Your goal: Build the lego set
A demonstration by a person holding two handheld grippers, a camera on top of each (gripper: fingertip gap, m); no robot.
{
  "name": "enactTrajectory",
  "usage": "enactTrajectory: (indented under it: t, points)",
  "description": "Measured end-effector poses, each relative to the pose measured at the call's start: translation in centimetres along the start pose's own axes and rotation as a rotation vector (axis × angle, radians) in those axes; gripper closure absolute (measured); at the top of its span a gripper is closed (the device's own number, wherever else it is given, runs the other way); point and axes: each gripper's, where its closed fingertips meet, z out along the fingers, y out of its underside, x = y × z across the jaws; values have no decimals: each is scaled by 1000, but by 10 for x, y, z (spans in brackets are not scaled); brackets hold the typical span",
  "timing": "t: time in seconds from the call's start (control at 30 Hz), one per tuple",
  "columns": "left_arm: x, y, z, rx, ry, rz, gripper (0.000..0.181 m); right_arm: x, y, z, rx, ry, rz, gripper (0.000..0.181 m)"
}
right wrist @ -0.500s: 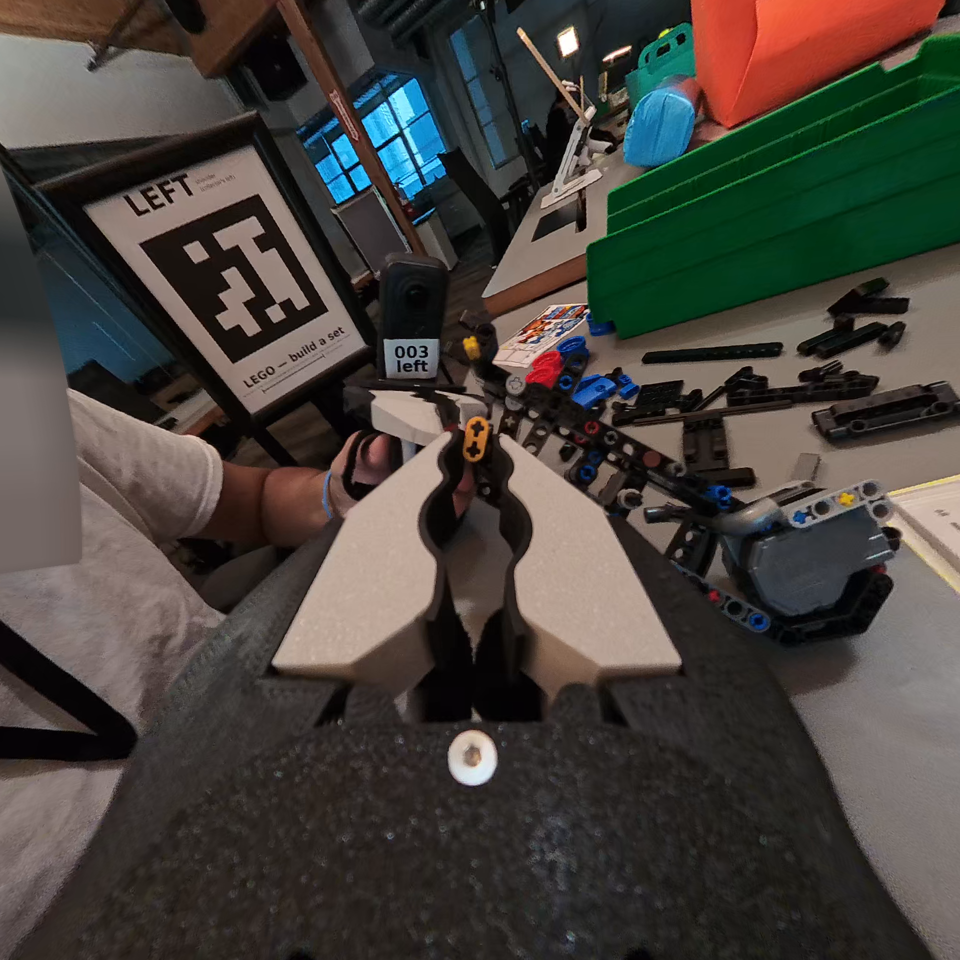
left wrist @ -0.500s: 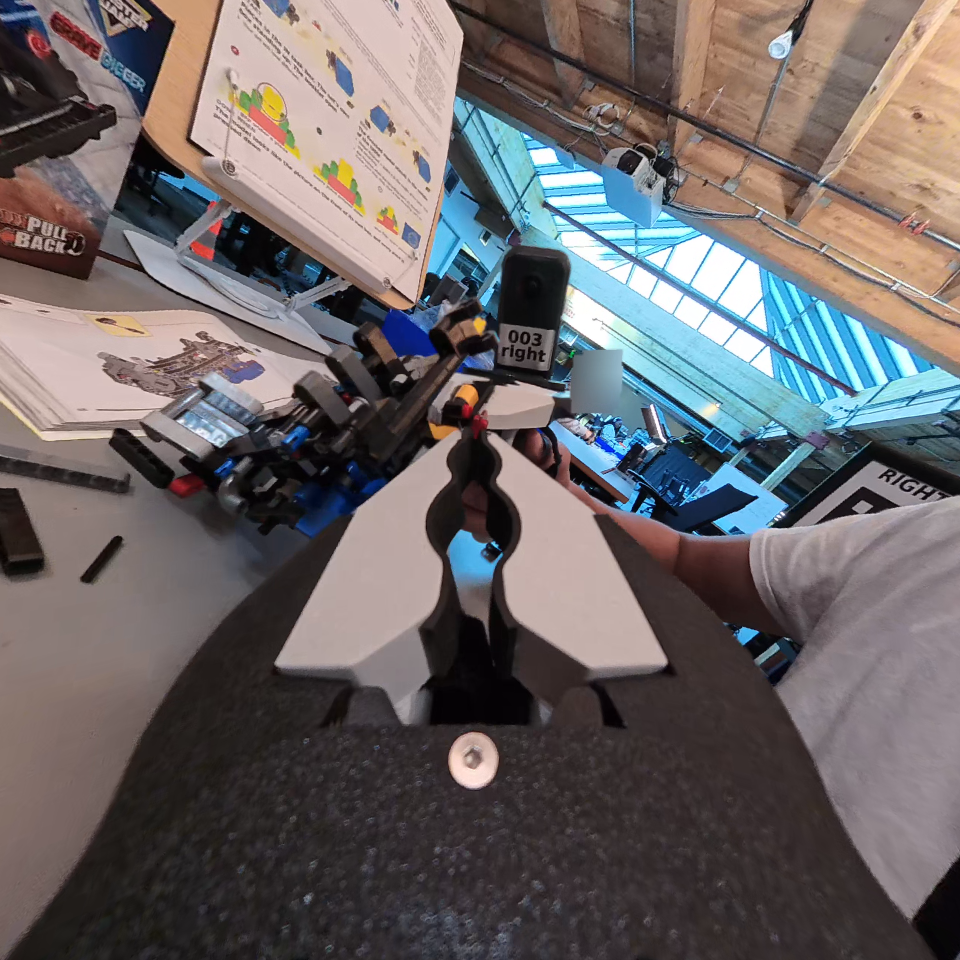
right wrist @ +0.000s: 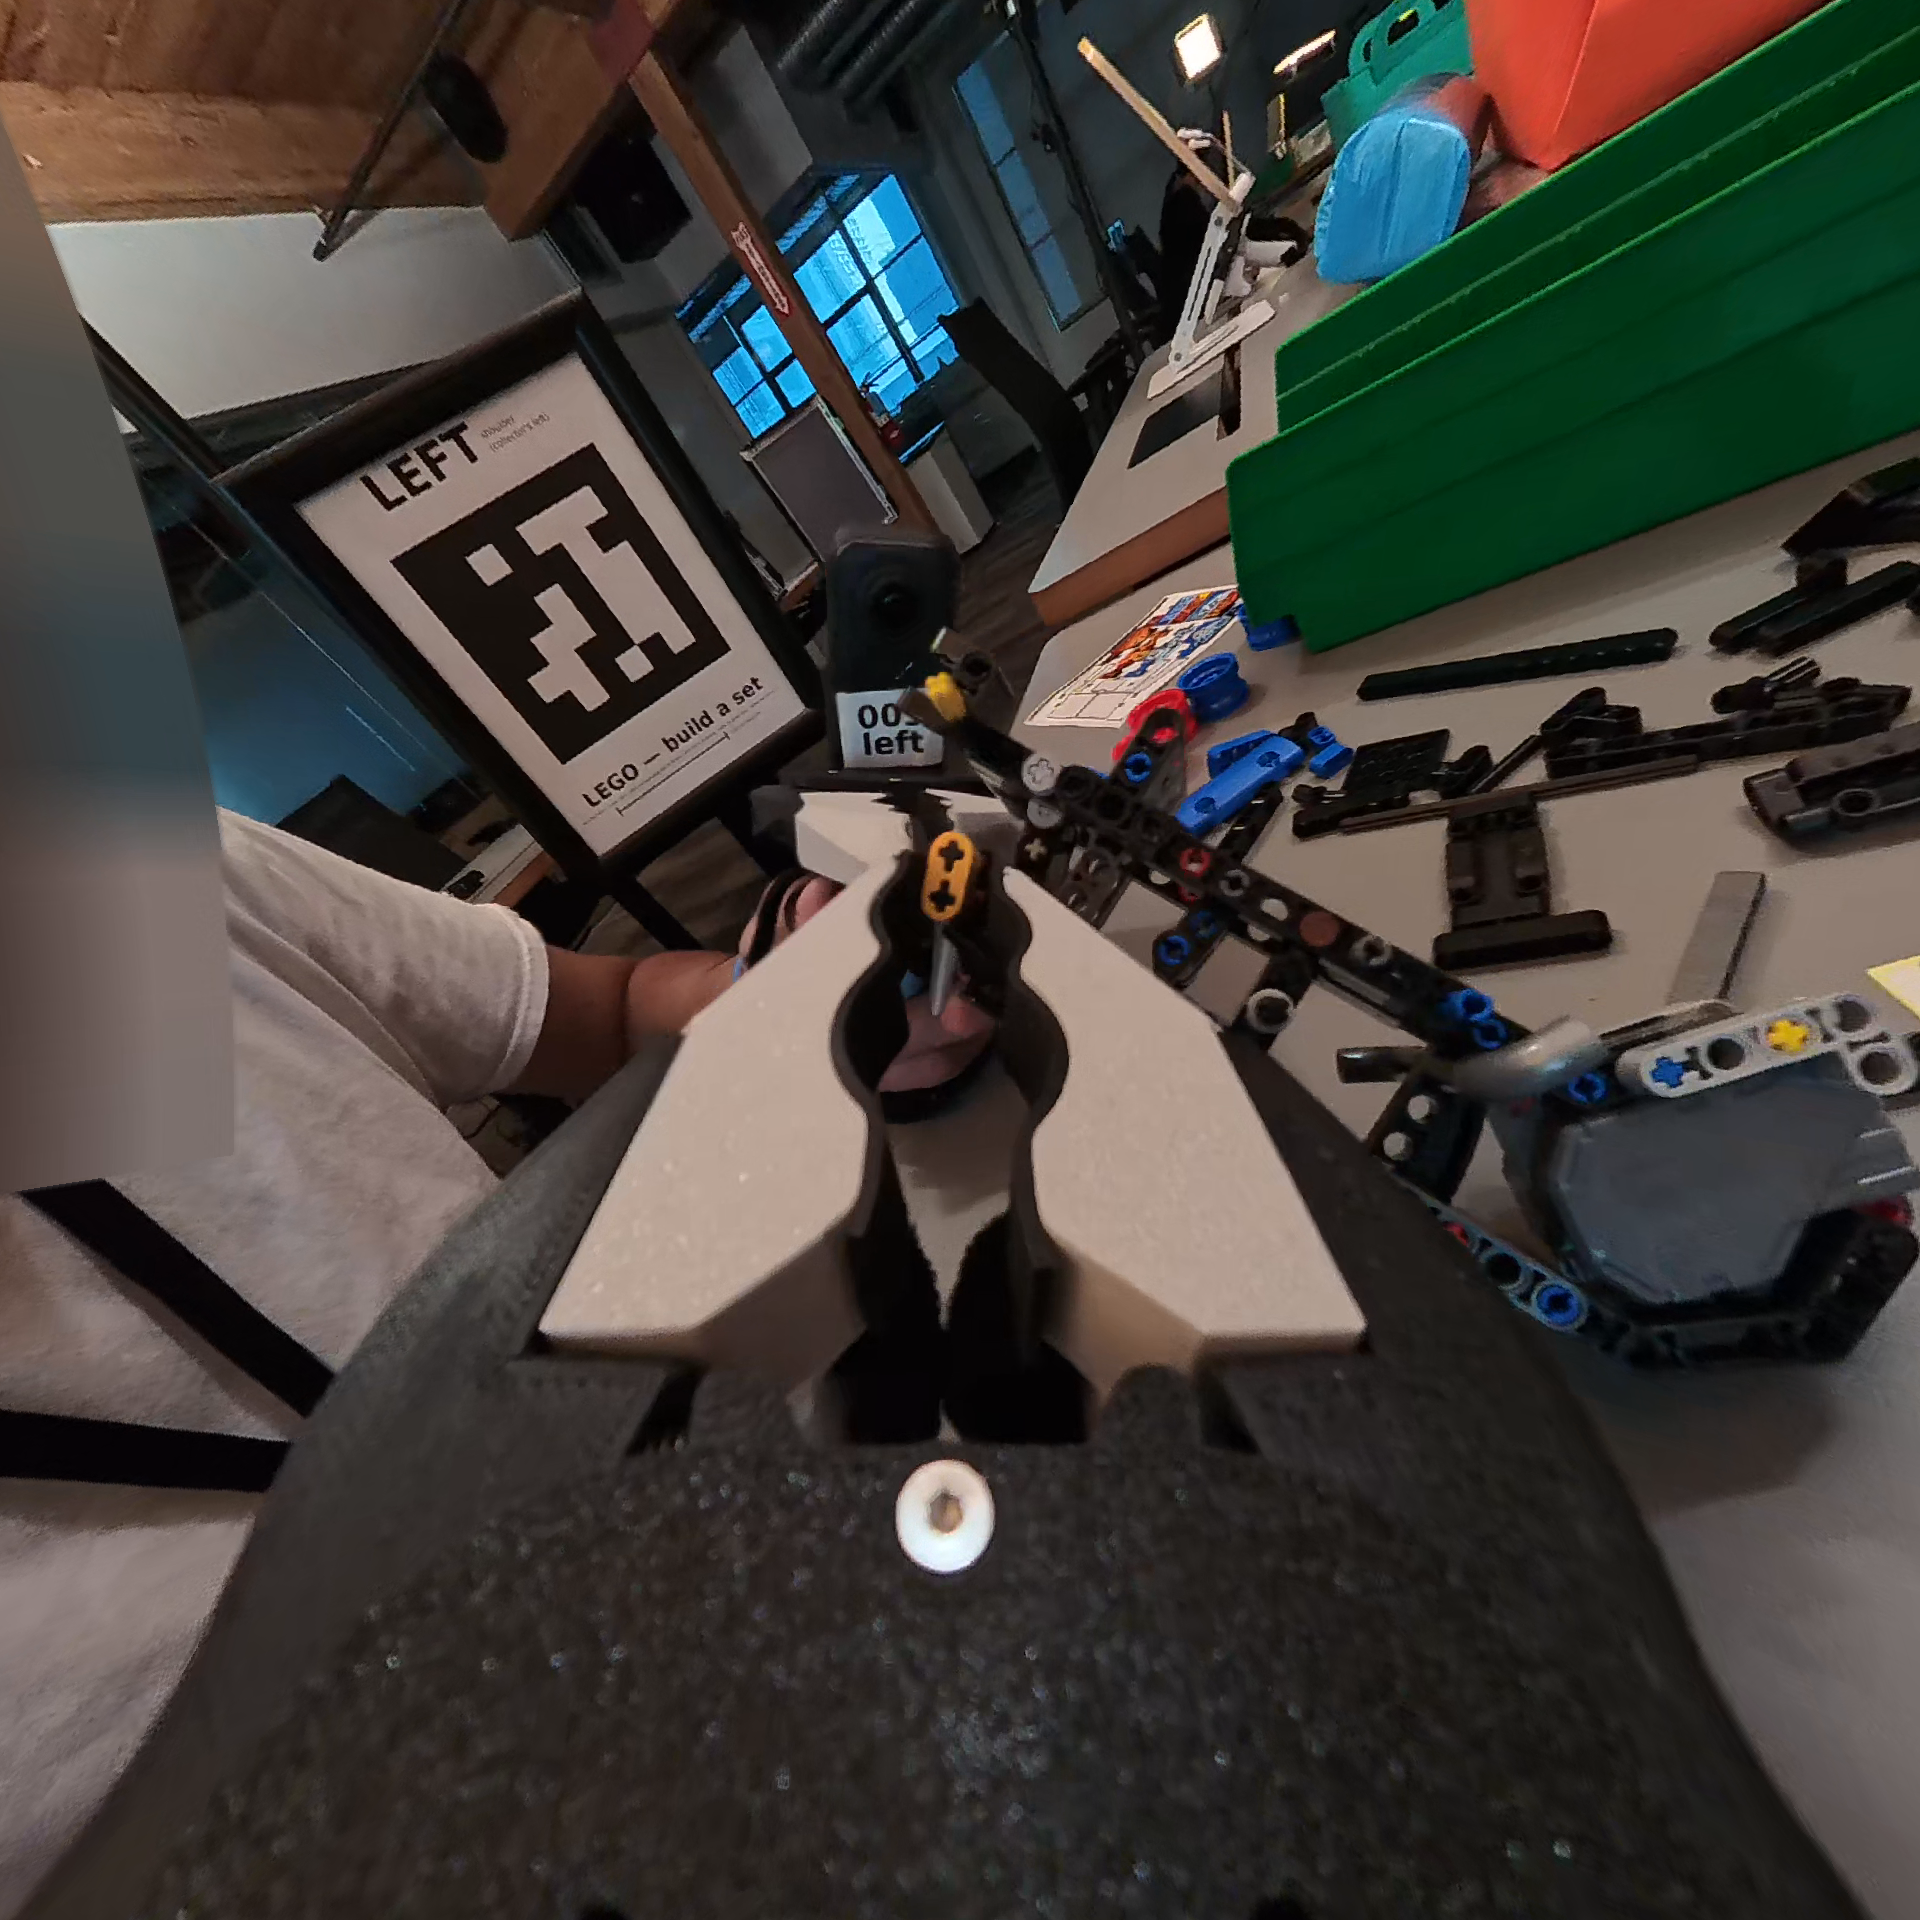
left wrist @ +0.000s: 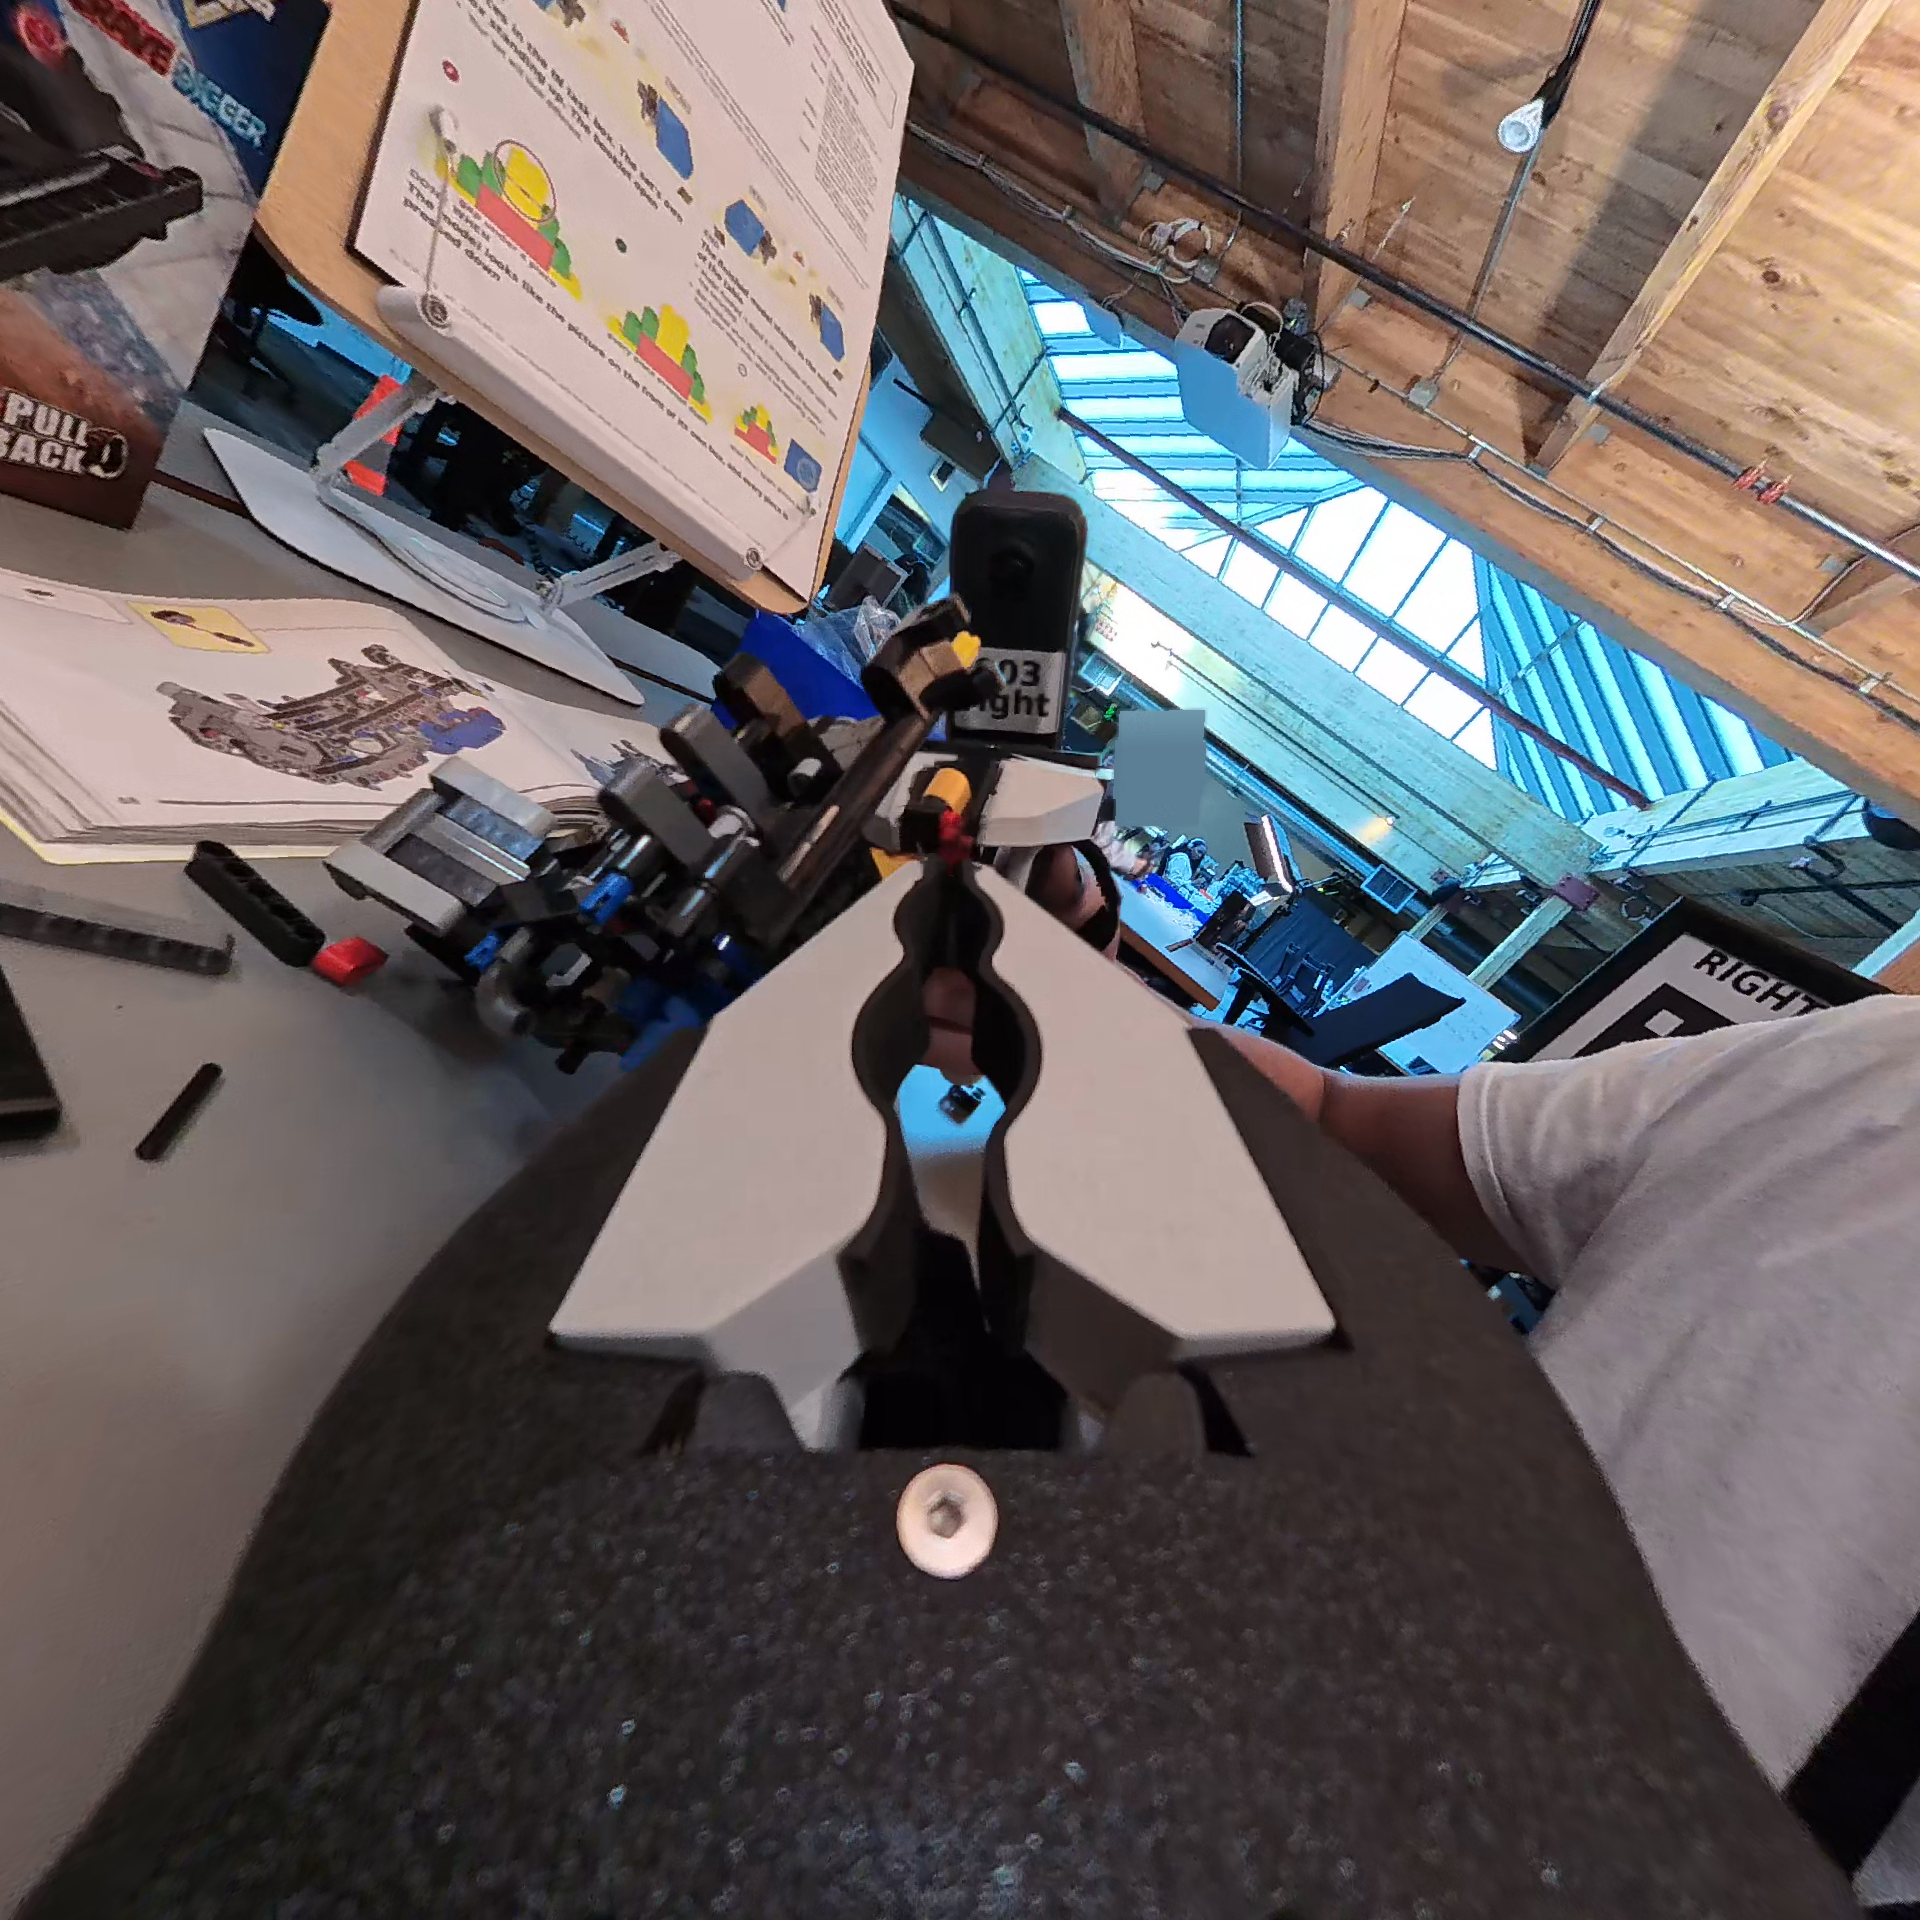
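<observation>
My left gripper (left wrist: 948,868) is shut at its tips on a thin axle with a red end (left wrist: 948,828). The red end meets the orange connector (left wrist: 943,792) held by my right gripper (left wrist: 971,805), which faces it. In the right wrist view my right gripper (right wrist: 951,862) is shut on the orange connector (right wrist: 948,878). A grey axle (right wrist: 940,971) sticks out of the connector's lower hole between my fingers. The left gripper (right wrist: 894,821) is just behind. The black, grey and blue lego model (left wrist: 623,873) is tilted, just left of the tips. Its motor end (right wrist: 1714,1184) rests on the table.
An open instruction booklet (left wrist: 260,727), a sheet on a stand (left wrist: 623,239) and the set's box (left wrist: 83,260) stand at the left. Loose black beams (right wrist: 1507,883) and blue and red parts lie before green bins (right wrist: 1610,416). A person's arm (left wrist: 1382,1132) is at right. My left and right fingertips are right by each other.
The grey axle now shows below the orange connector between my right fingers; it was not visible before. Both grippers stay tip to tip and have barely moved.
</observation>
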Motion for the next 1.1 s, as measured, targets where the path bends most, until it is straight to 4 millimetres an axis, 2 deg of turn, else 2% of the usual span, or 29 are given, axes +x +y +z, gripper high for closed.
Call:
enactTrajectory:
  t: [0.1, 0.2, 0.27, 0.33, 0.4, 0.7, 0.8, 0.9, 1.03, 1.1]
  points:
    - [-2, 1, 0, -13, -7, -5, 181, 0, 1, 1, -15, 11, 11, 170]
    - [-7, 1, 0, -21, -34, -6, 181, -4, 1, 0, -16, -21, 34, 154]
    - [-6, 2, 0, -23, -28, -15, 181, -4, 1, 0, -21, -18, 23, 153]
    - [-6, 2, 0, -26, -25, -11, 181, -4, 2, 0, -32, -7, -11, 155]
    - [-5, 3, 1, -29, -21, -10, 181, 3, 4, -1, -45, 53, -45, 170]
    - [-2, 3, -1, -36, -1, -18, 181, 0, 5, 1, -48, 58, -31, 170]
    - [-1, 4, 0, -40, 2, -14, 181, -7, 6, -1, -67, -7, -27, 160]
    - [0, 5, 0, -45, 7, -14, 181, -6, 8, -2, -98, -9, -34, 164]
    - [-3, 4, -1, -44, -6, -13, 181, -8, 23, -1, -202, 11, -134, 168]
    - [-2, 6, 1, -55, -4, -5, 181, -7, 22, 2, -200, 54, -202, 168]
